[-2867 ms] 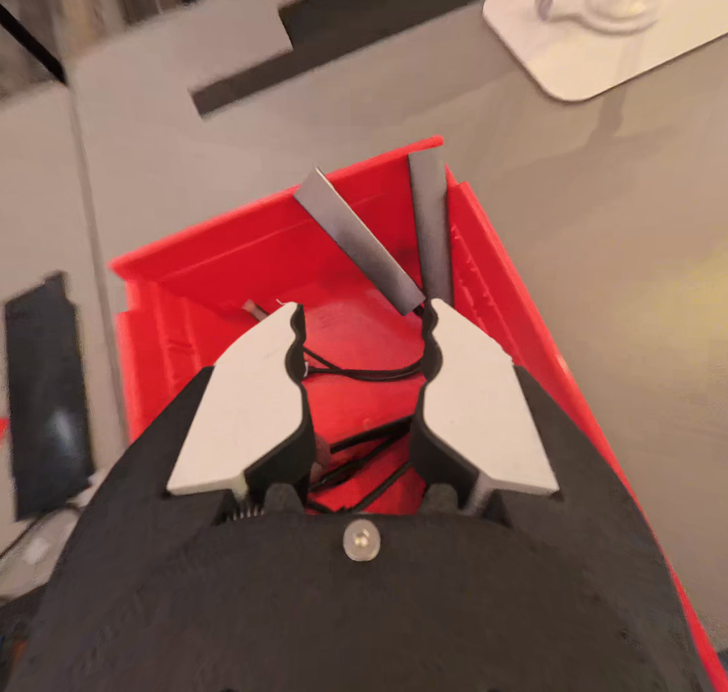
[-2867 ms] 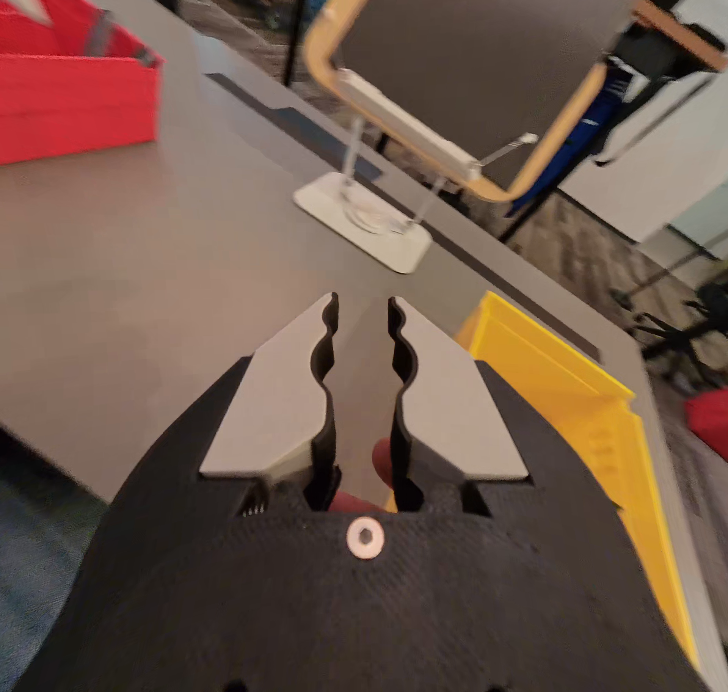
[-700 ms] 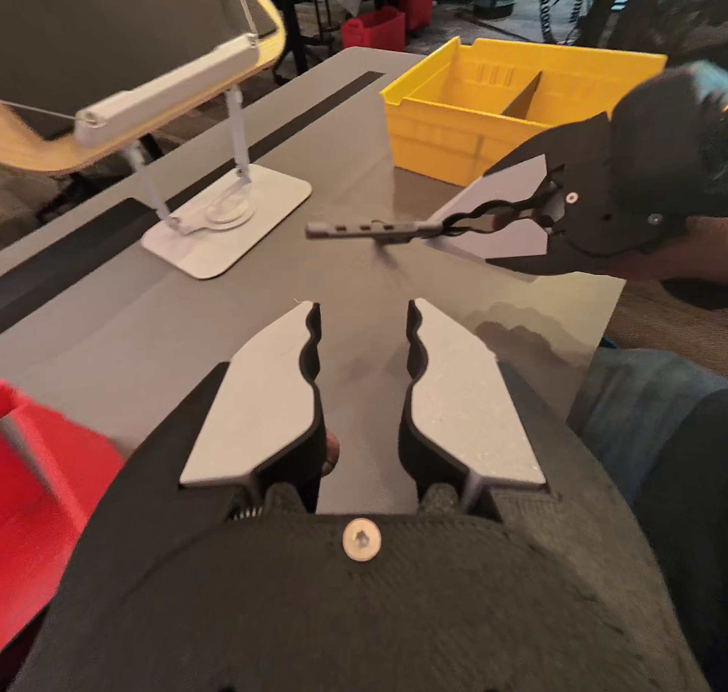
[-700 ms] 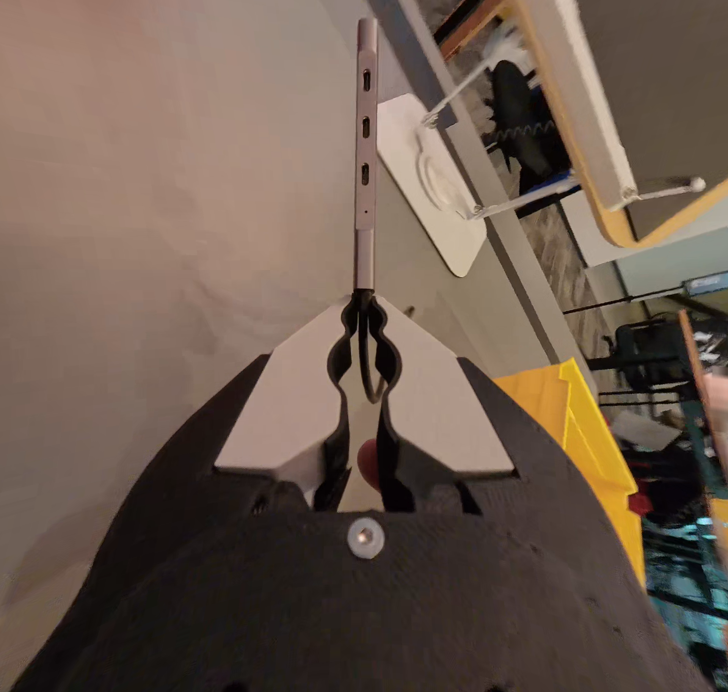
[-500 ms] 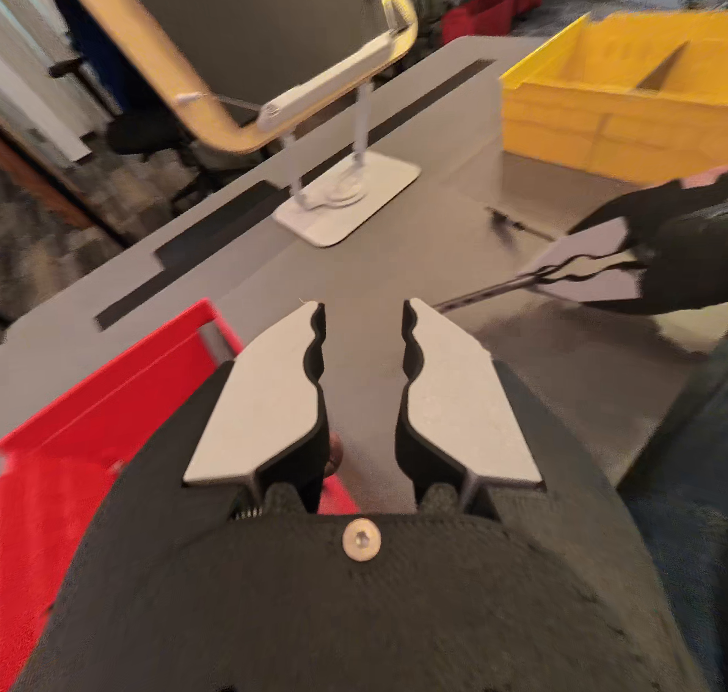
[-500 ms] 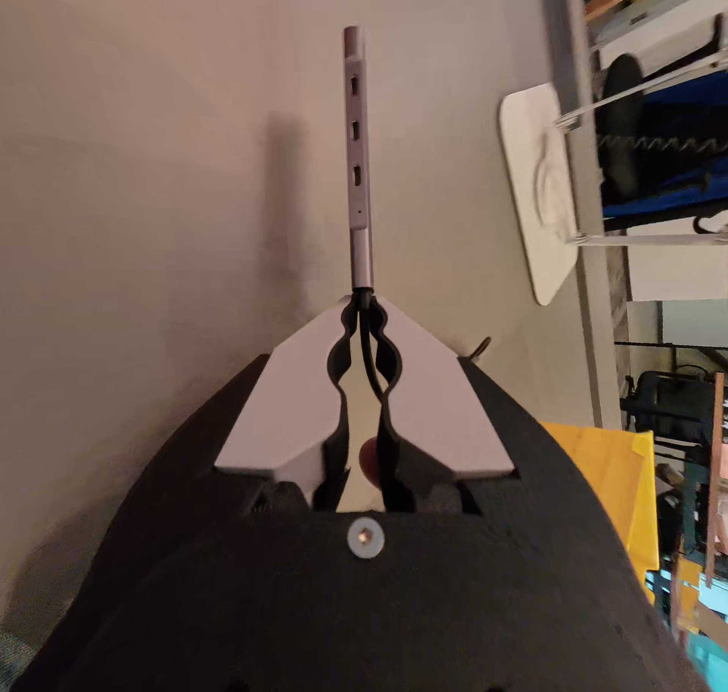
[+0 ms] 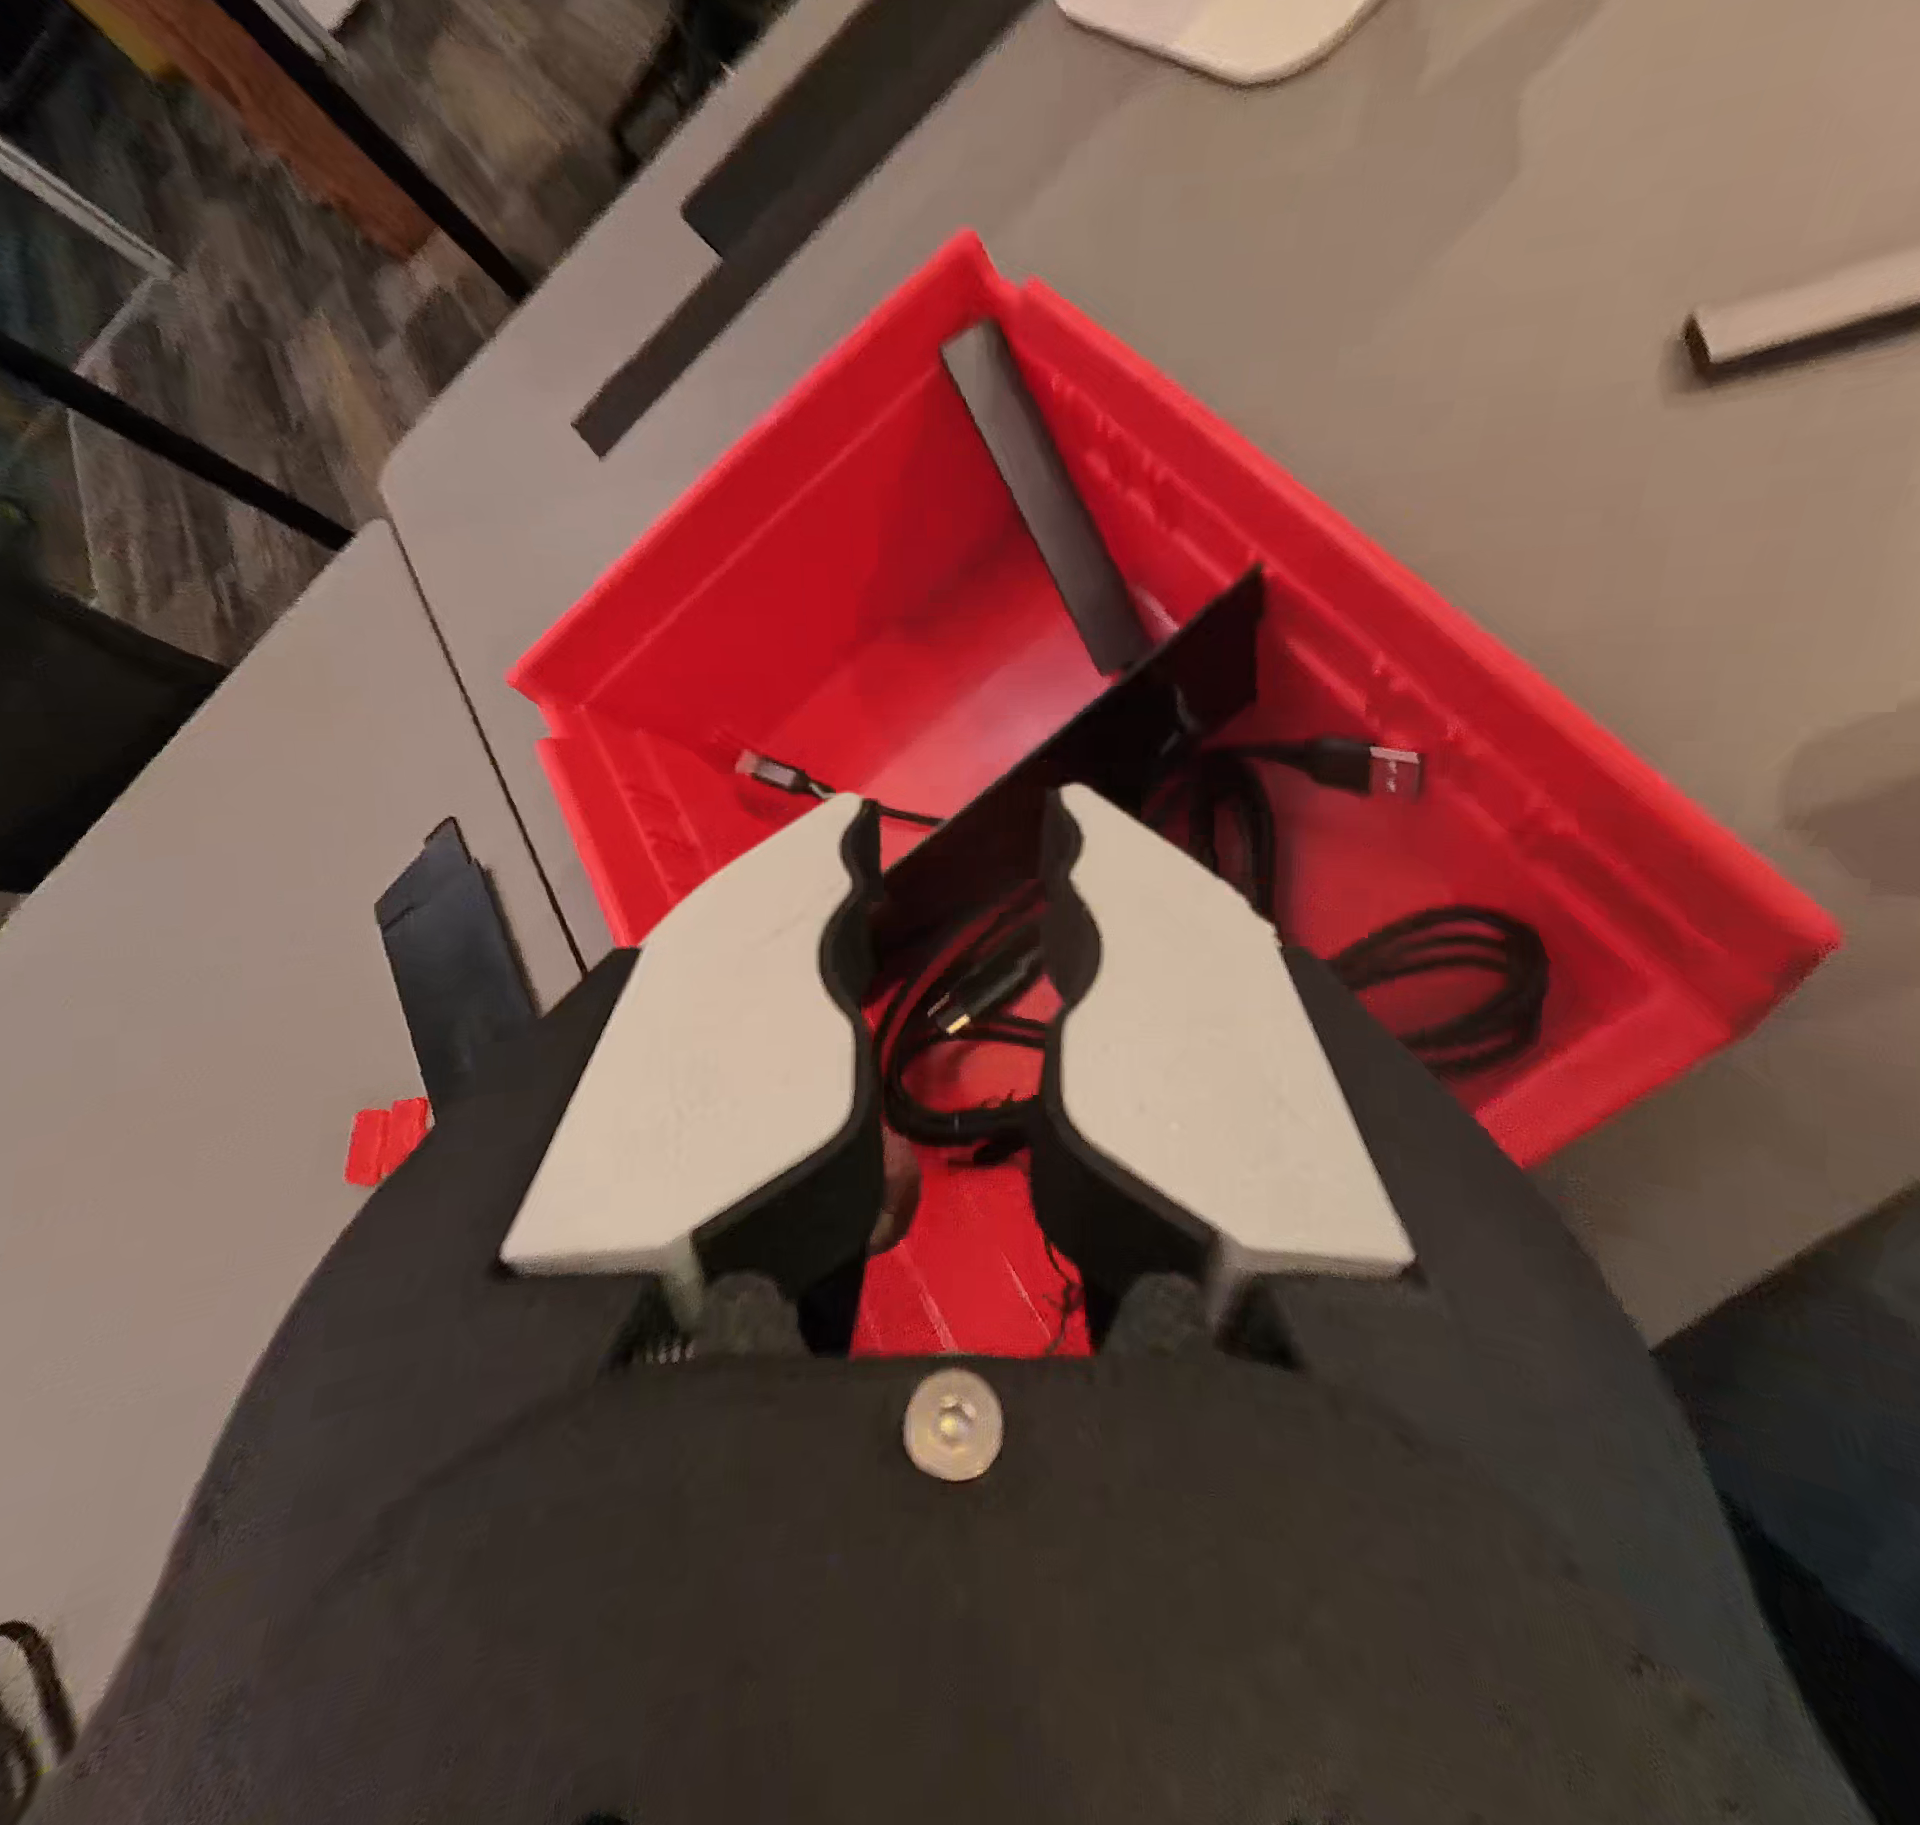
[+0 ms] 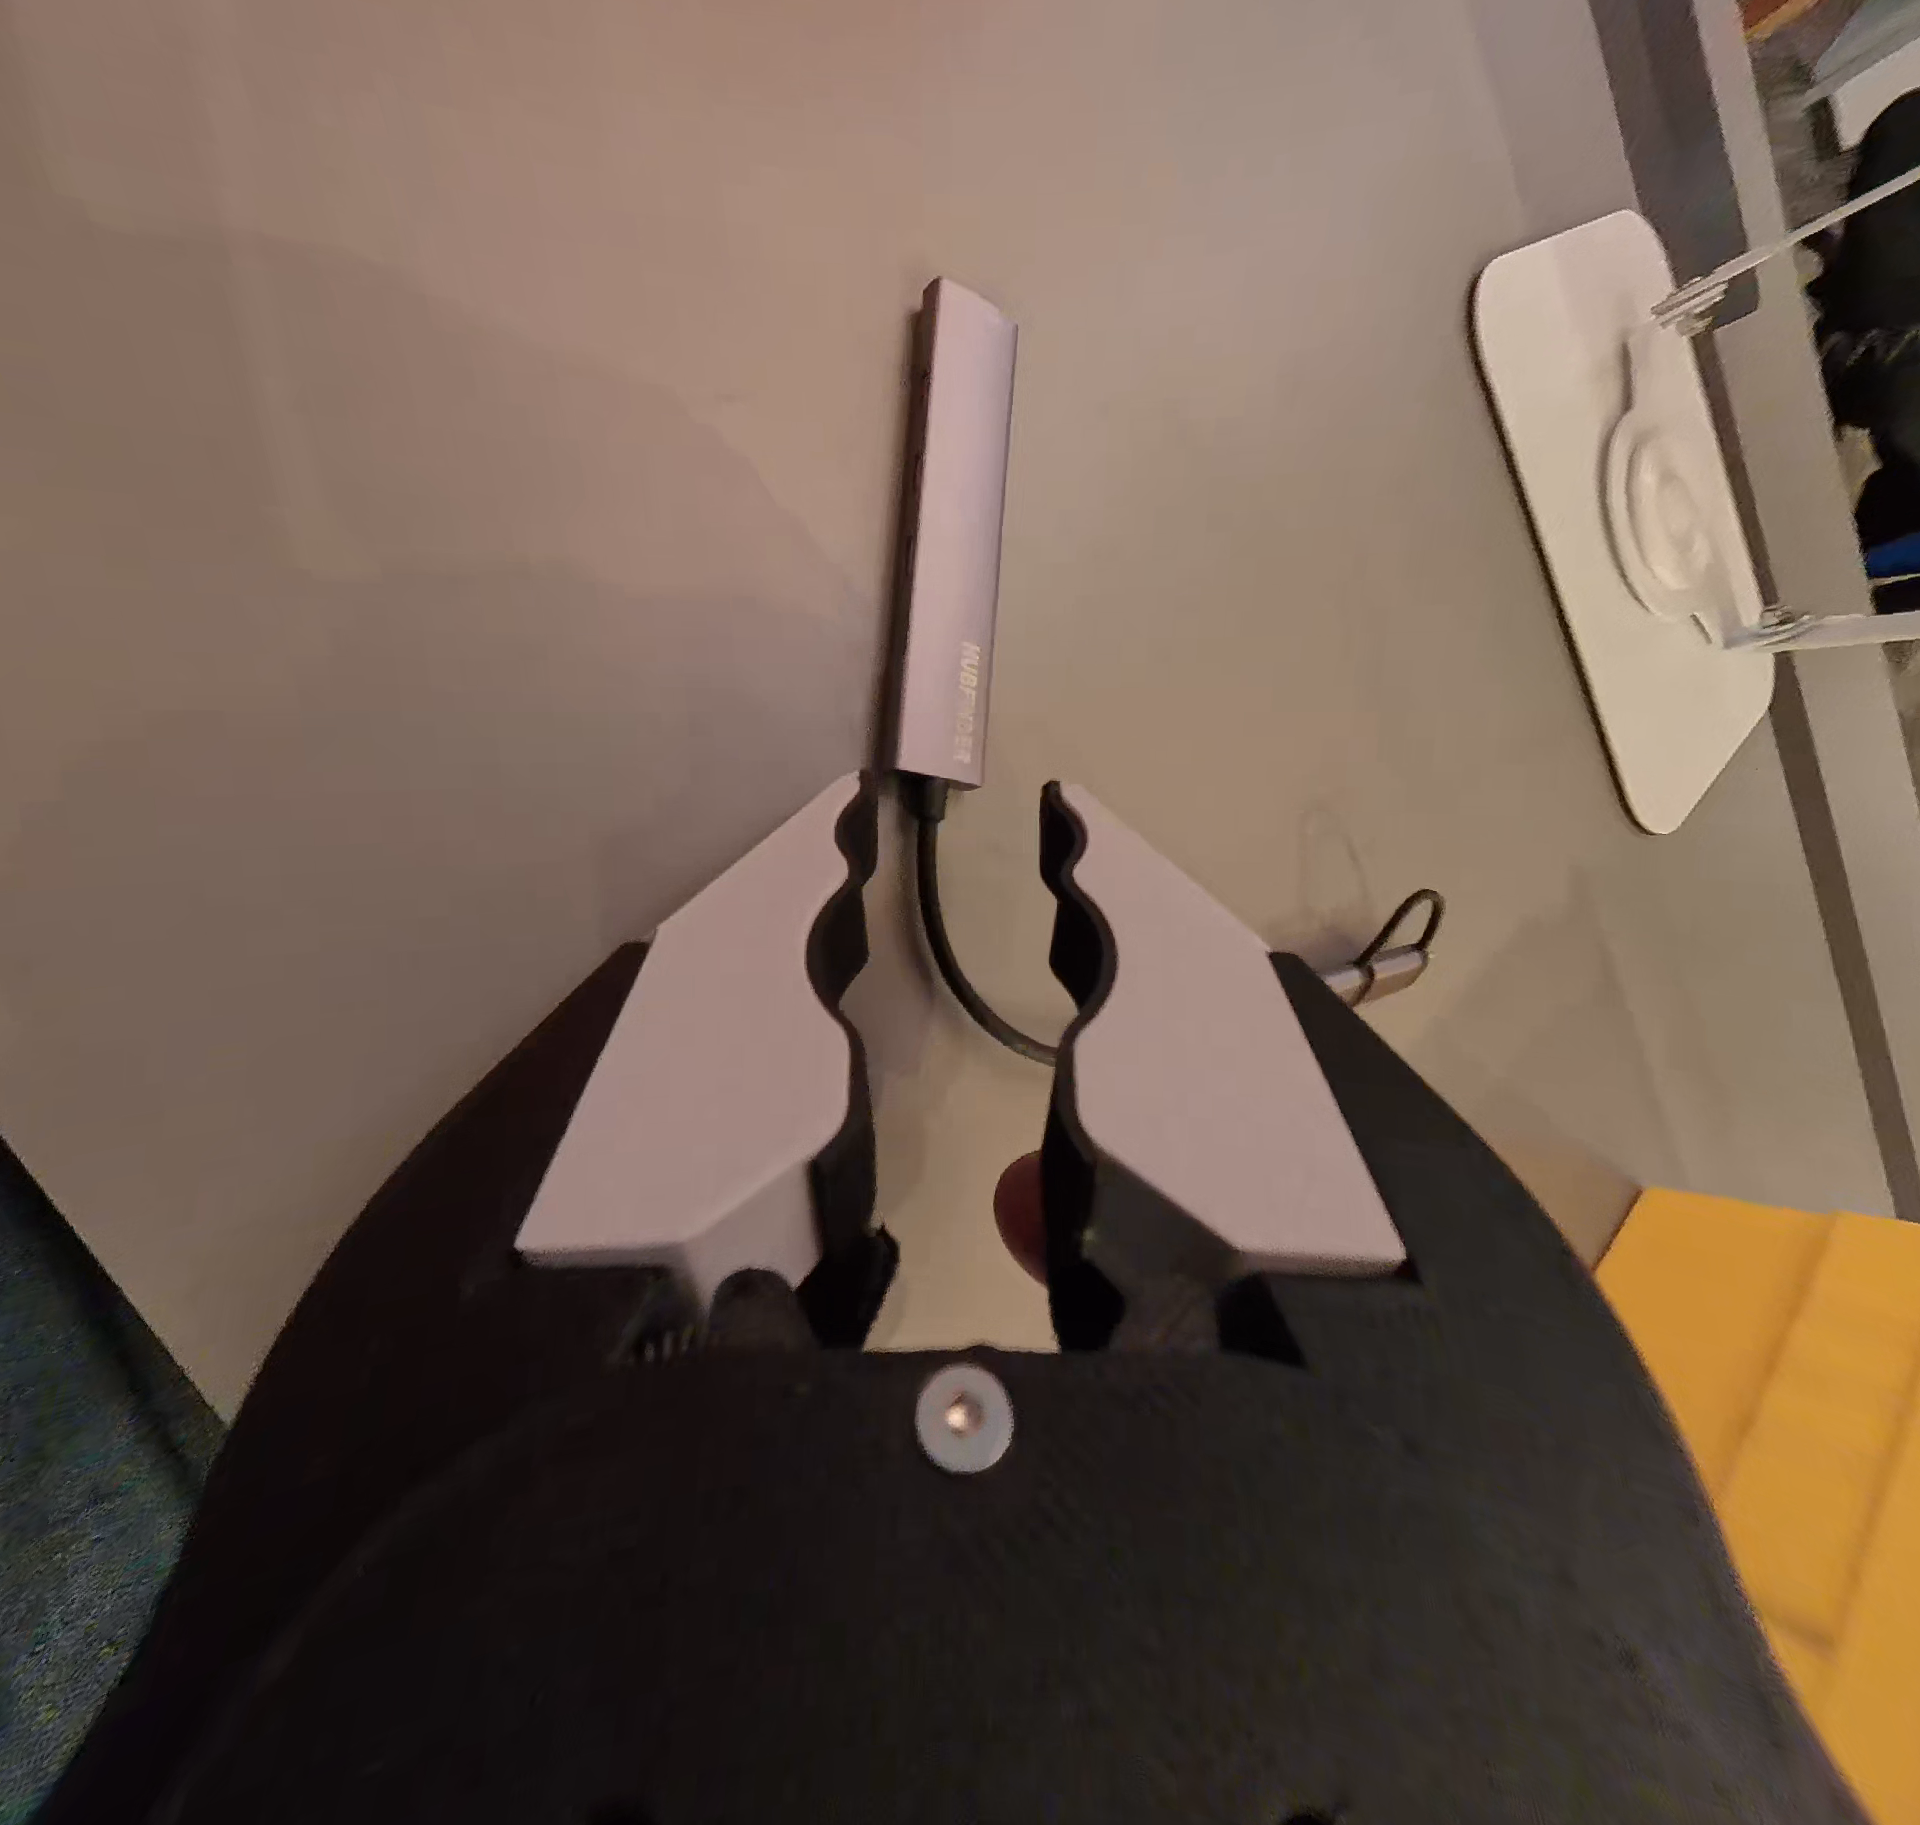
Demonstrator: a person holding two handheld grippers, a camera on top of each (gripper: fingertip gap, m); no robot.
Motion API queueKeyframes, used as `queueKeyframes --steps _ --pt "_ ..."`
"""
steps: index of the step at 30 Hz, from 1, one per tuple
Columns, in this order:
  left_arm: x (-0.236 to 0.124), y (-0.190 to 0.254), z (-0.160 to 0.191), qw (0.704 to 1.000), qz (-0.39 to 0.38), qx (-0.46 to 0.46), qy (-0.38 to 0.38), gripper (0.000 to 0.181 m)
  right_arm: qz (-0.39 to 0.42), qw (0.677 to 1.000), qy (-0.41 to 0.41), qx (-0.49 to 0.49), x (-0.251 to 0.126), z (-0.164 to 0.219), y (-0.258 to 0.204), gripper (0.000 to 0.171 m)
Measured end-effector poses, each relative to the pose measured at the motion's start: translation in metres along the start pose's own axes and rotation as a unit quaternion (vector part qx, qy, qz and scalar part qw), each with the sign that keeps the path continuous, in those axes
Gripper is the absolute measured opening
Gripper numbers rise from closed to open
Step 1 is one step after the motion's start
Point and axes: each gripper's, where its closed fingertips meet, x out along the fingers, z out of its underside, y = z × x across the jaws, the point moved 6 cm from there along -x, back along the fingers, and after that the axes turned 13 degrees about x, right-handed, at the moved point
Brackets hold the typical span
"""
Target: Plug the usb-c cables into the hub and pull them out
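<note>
Several black braided usb-c cables [image 7: 1439, 980] lie coiled in the red plastic bin [image 7: 1558, 819], under the left gripper [image 7: 961, 819], its fingers spread. The slim grey metal hub [image 8: 951, 539] lies flat on the grey worktop [image 8: 416, 425] before the right gripper [image 8: 956, 799], fingers also spread and empty. Cables look limp and light, so the stiff plug end seems the best hold.

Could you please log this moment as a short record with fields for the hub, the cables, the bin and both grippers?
hub: grey hub flat on the table, released, nothing plugged into its side ports
hub lead: short black lead curving between the open fingers
cables: black cables coiled inside the red bin
left gripper: open, over the bin
right gripper: open, just behind the hub
</note>
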Motion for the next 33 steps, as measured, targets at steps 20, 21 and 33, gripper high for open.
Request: queueKeyframes --steps 20,21,33 --pt "0.085 0.047 0.059 0.947 -0.009 0.199 -0.251 0.01 0.02 0.999 0.034 -0.019 -0.007 0.0 0.005 0.021" --pt "0.085 0.048 0.06 0.947 -0.007 0.201 -0.251 0.008 0.023 0.999 0.035 -0.02 -0.007 0.0 0.006 0.02" --pt "0.015 0.0 0.02 0.982 -0.085 0.131 -0.102 0.004 0.033 0.998 0.049 -0.004 -0.01 0.001 0.015 0.019"
